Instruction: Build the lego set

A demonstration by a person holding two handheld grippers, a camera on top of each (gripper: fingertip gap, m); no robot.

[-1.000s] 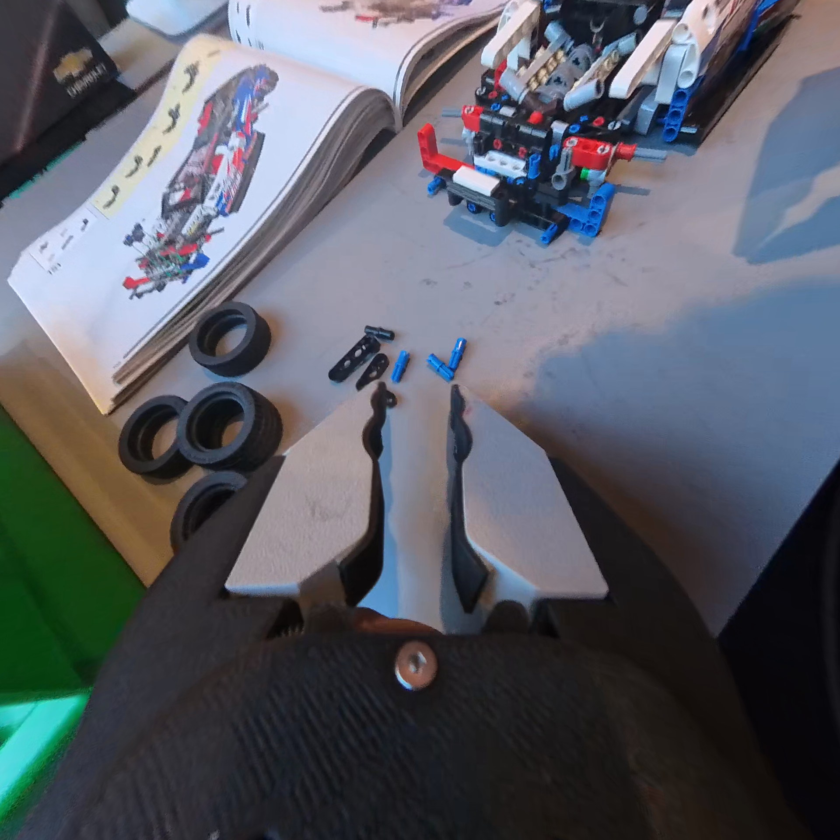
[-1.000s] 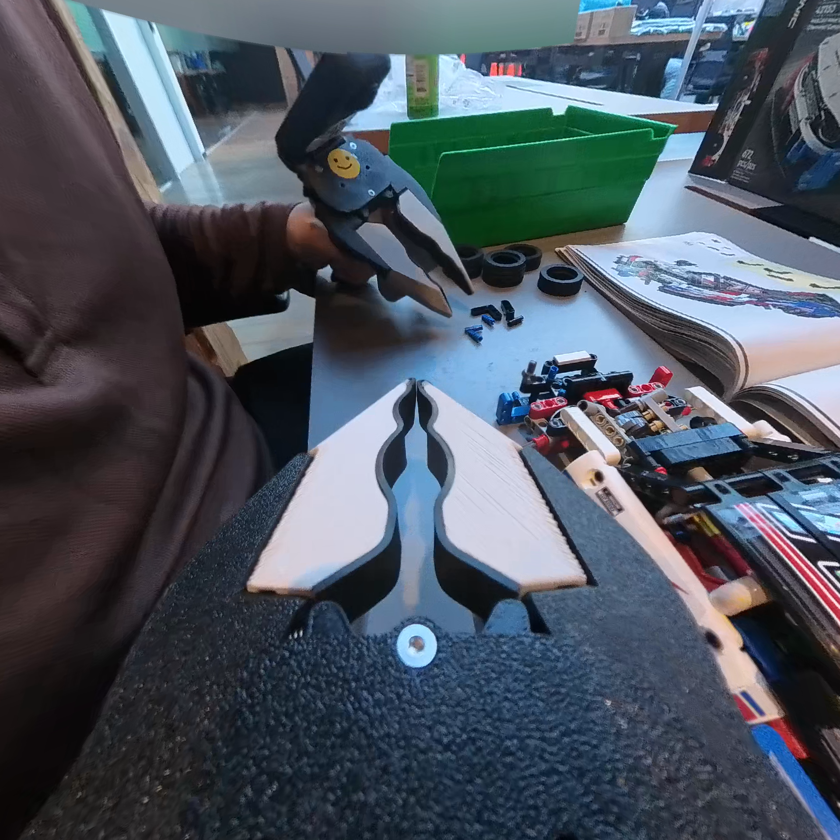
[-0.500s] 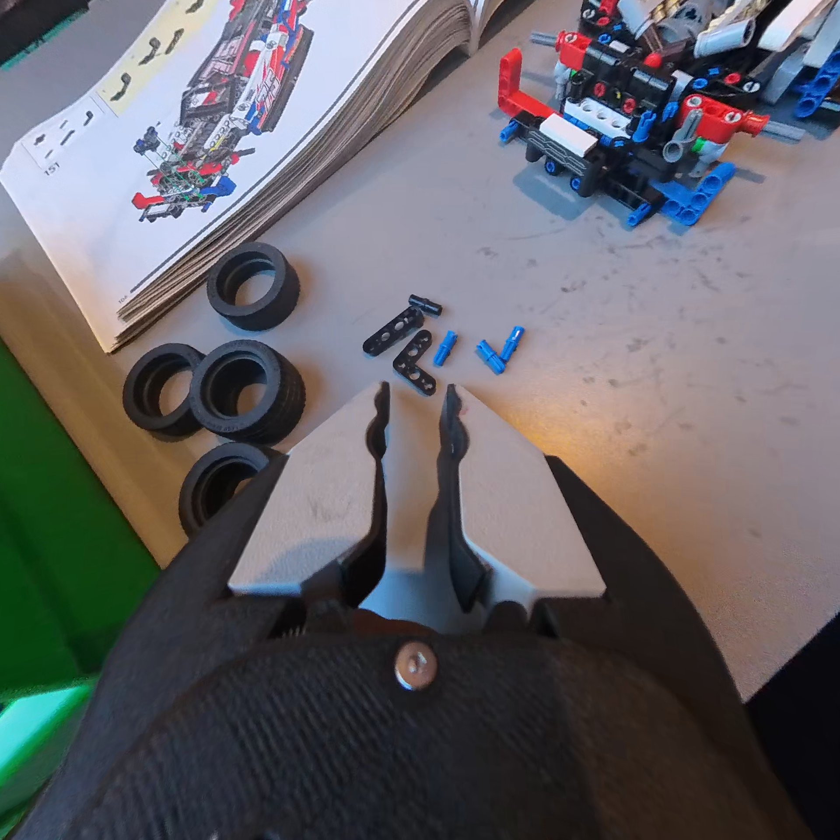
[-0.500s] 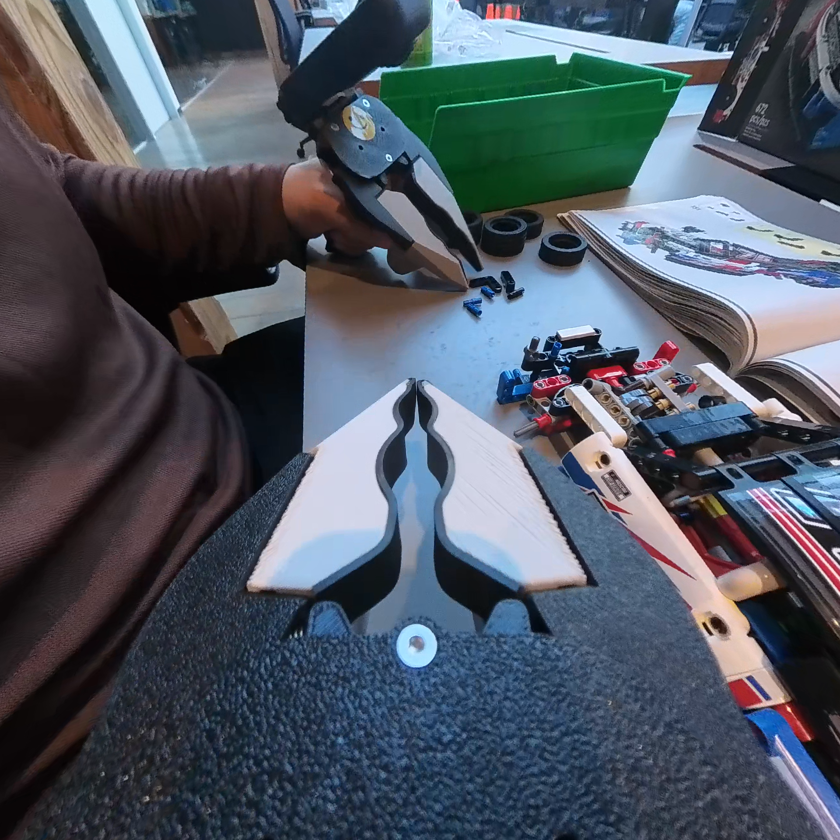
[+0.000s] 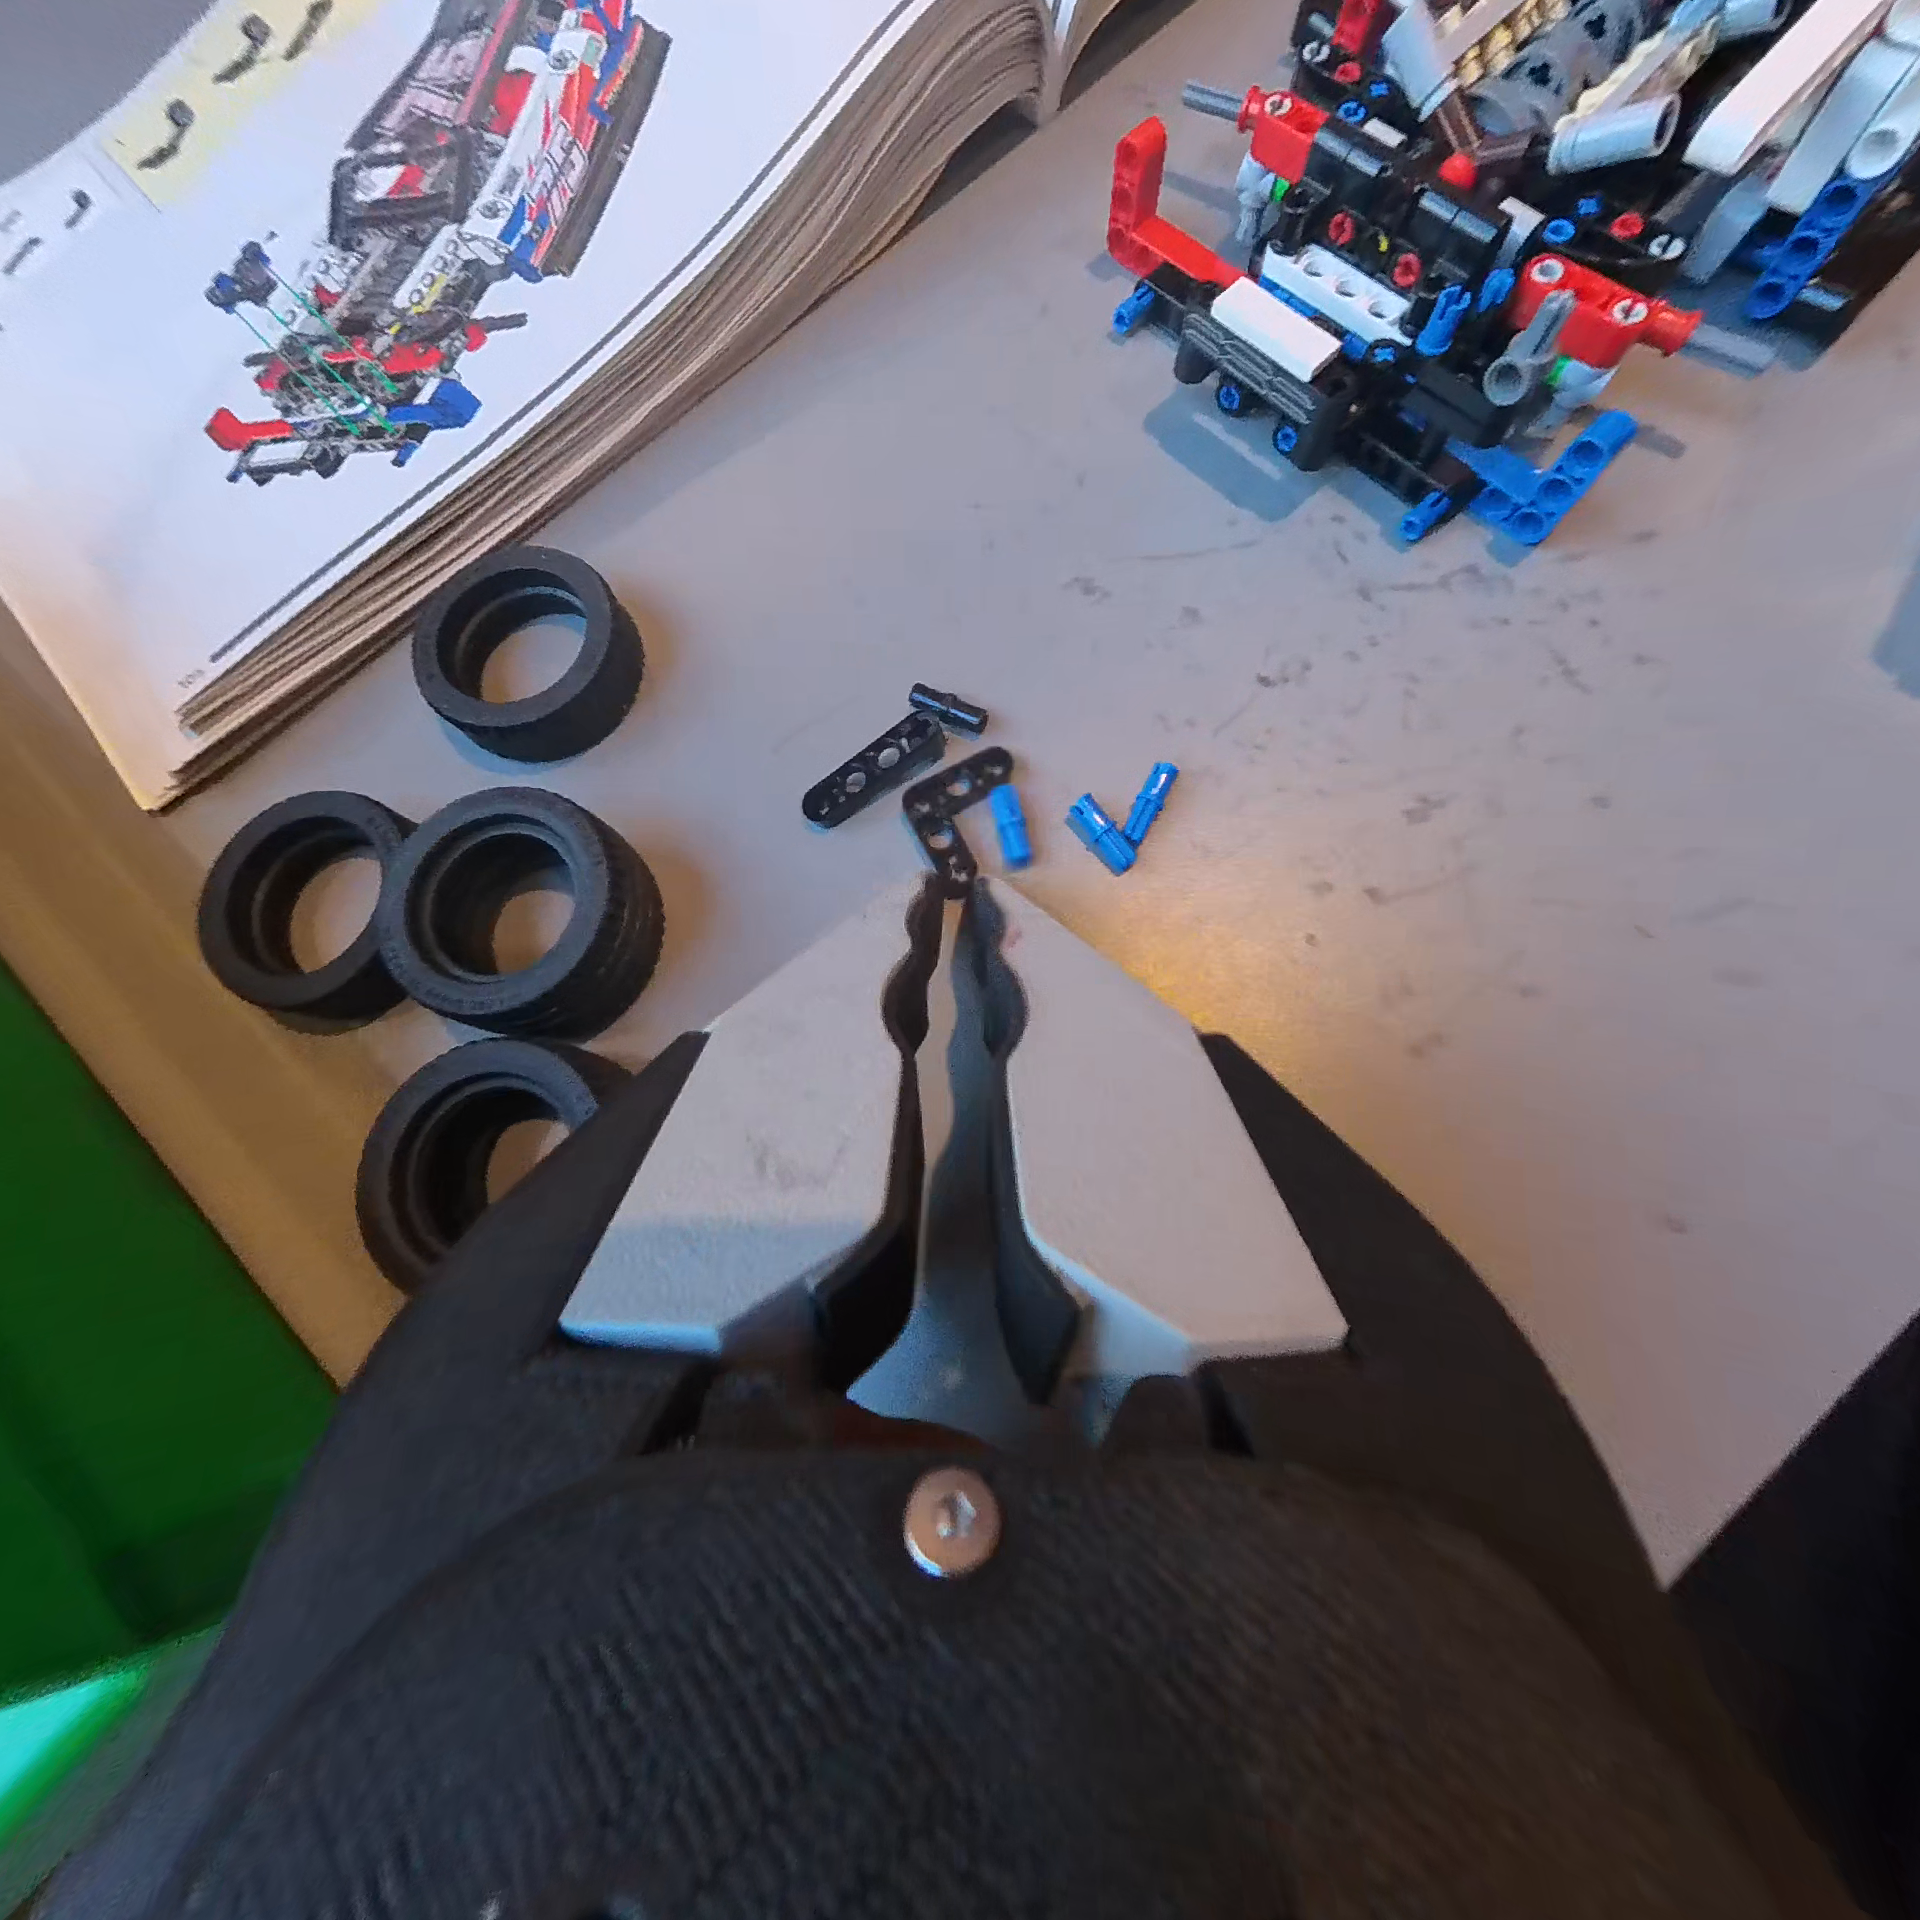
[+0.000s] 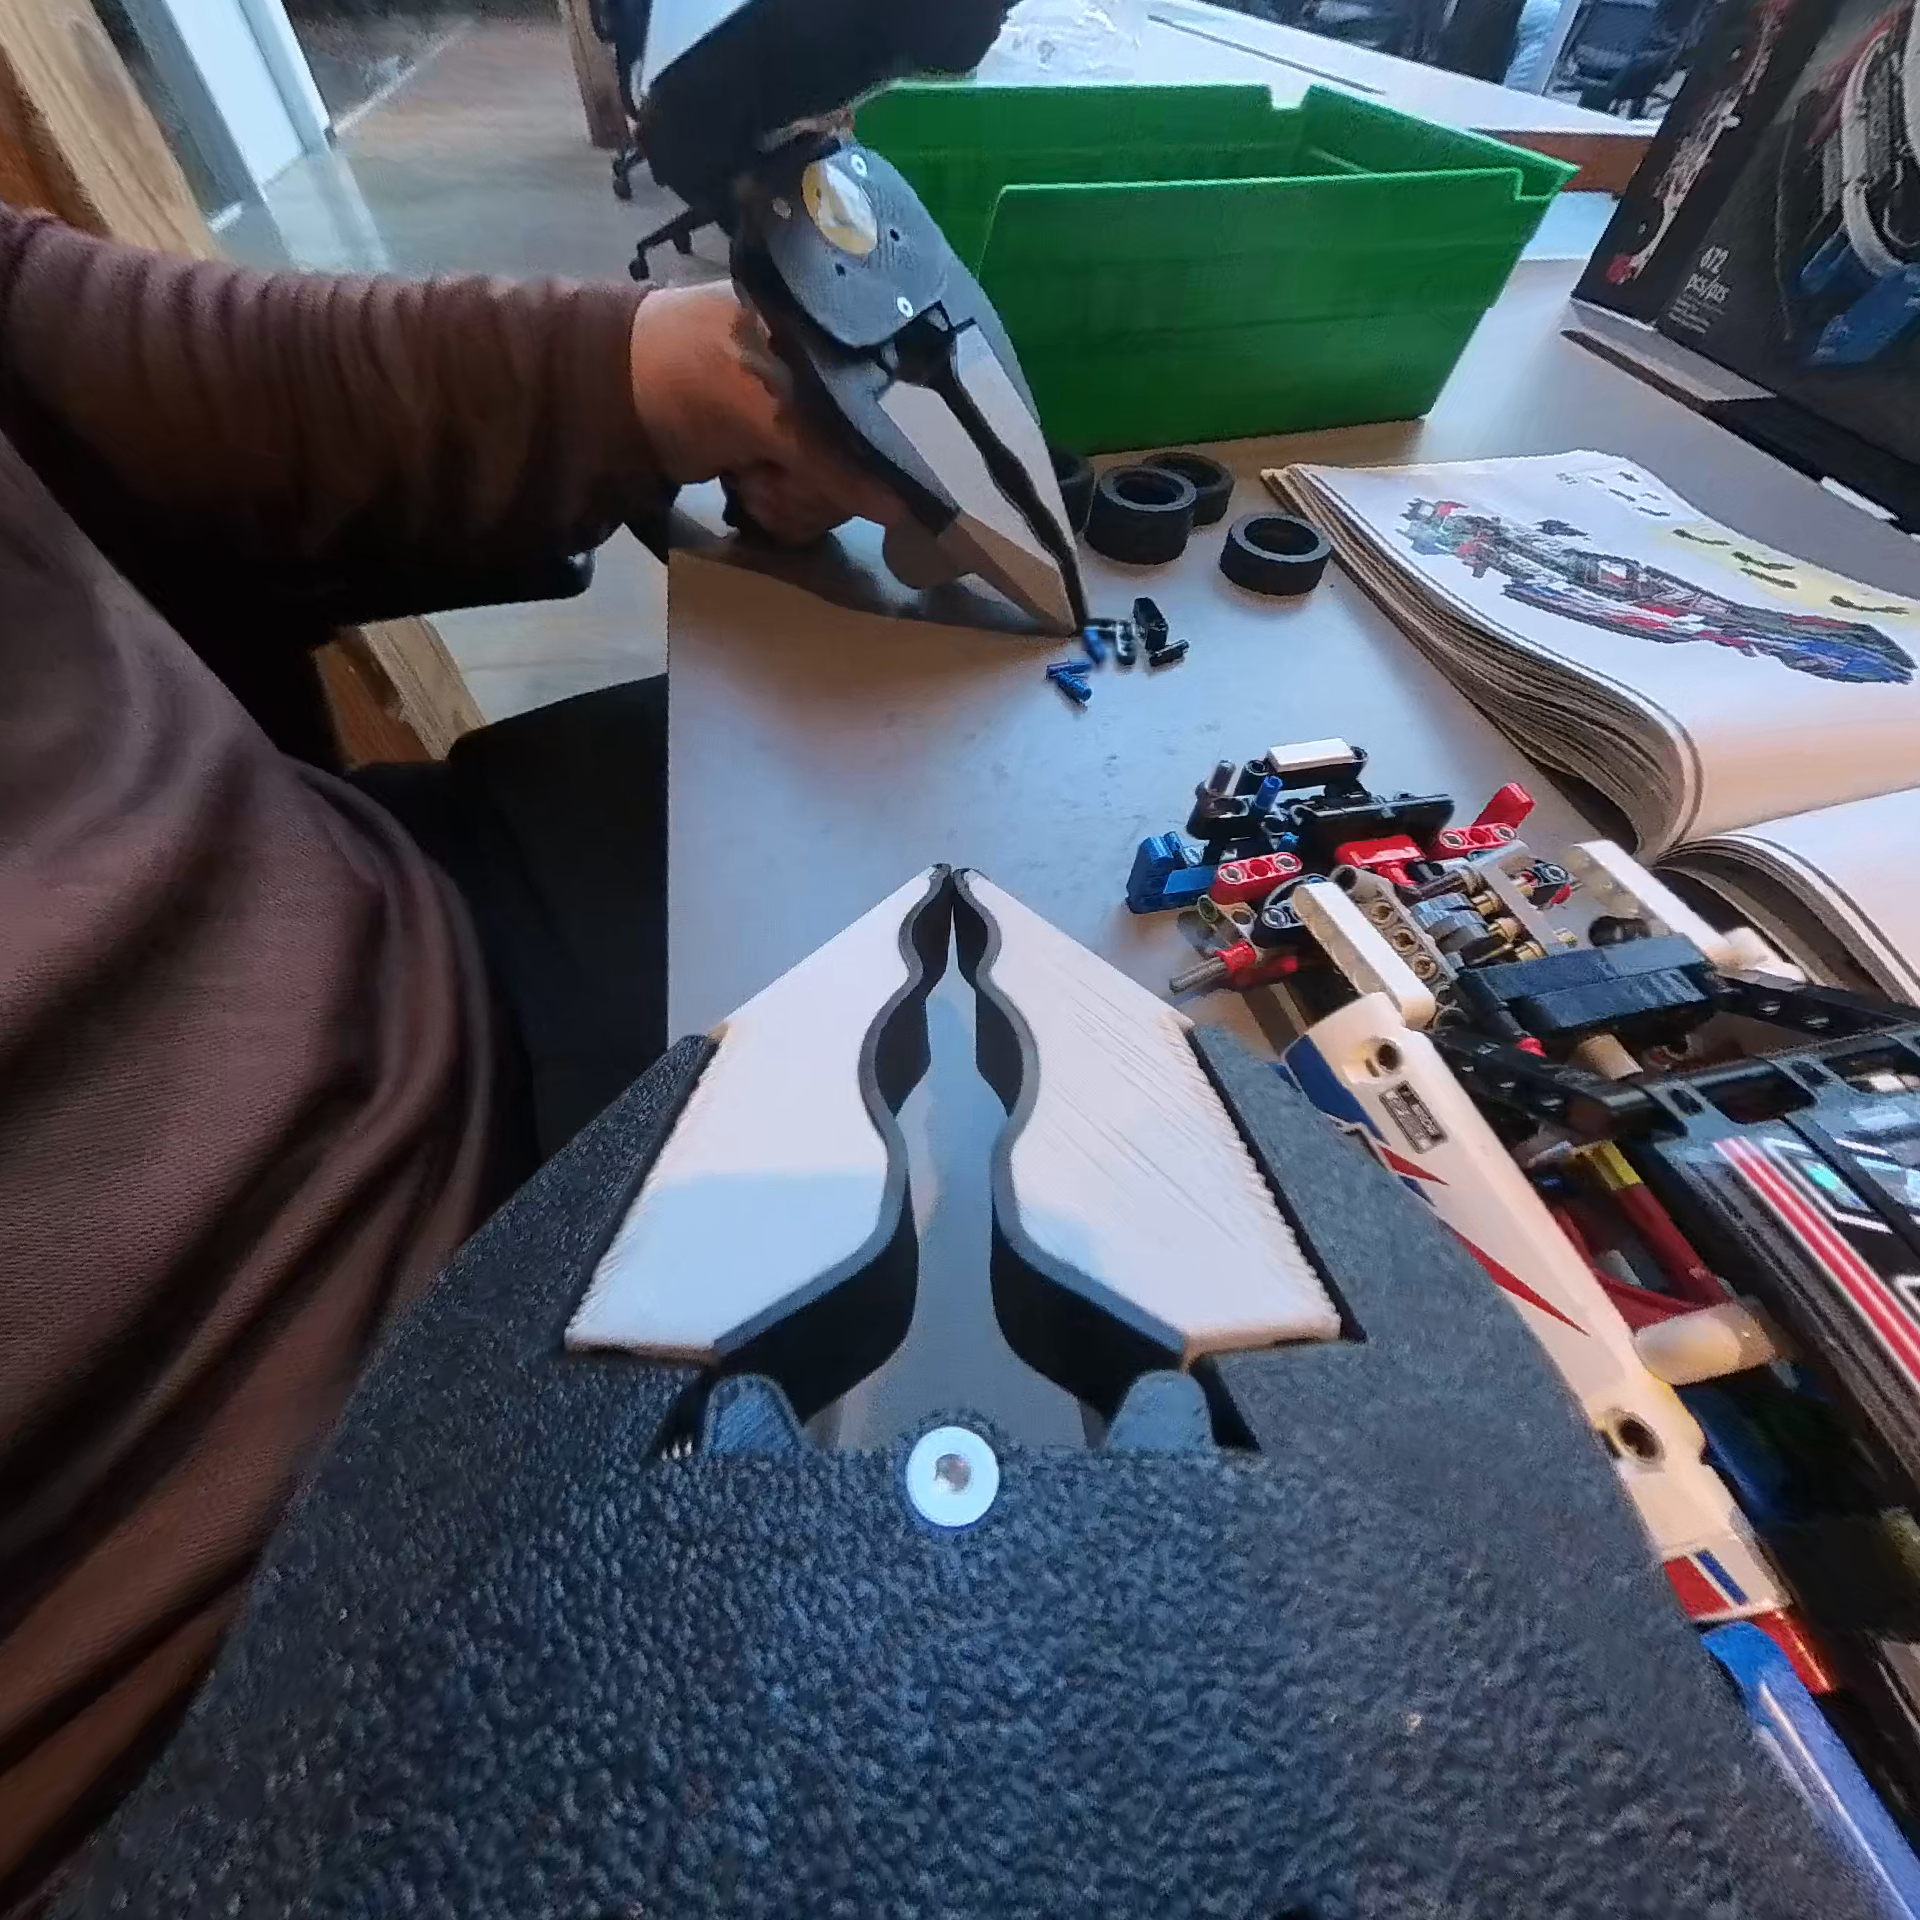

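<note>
Small loose pieces lie on the grey table (image 5: pixel 1351 831): a black L-shaped beam (image 5: pixel 951 805), a black straight beam (image 5: pixel 873 771), a black pin (image 5: pixel 948 703) and three blue pins (image 5: pixel 1103 833). My left gripper (image 5: pixel 956 888) is shut on the near end of the L-shaped beam, which lies at table level. It also shows in the right wrist view (image 6: pixel 1075 623), tips down at the pieces (image 6: pixel 1127 644). The partly built car model (image 5: pixel 1455 270) stands at the far right. My right gripper (image 6: pixel 951 875) is shut and empty, beside the model (image 6: pixel 1455 935).
Several black tyres (image 5: pixel 525 655) lie left of the pieces. An open instruction book (image 5: pixel 468 260) lies behind them. A green bin (image 6: pixel 1195 260) stands at the table's end and a set box (image 6: pixel 1766 208) behind the book. The table edge is near on the right (image 5: pixel 1662 1558). Spacing between my two grippers at the tips: around 20 centimetres.
My left gripper has moved forward and down to the small pieces and has closed from open onto the L-shaped beam's end. My right gripper stays shut and has hardly moved.
</note>
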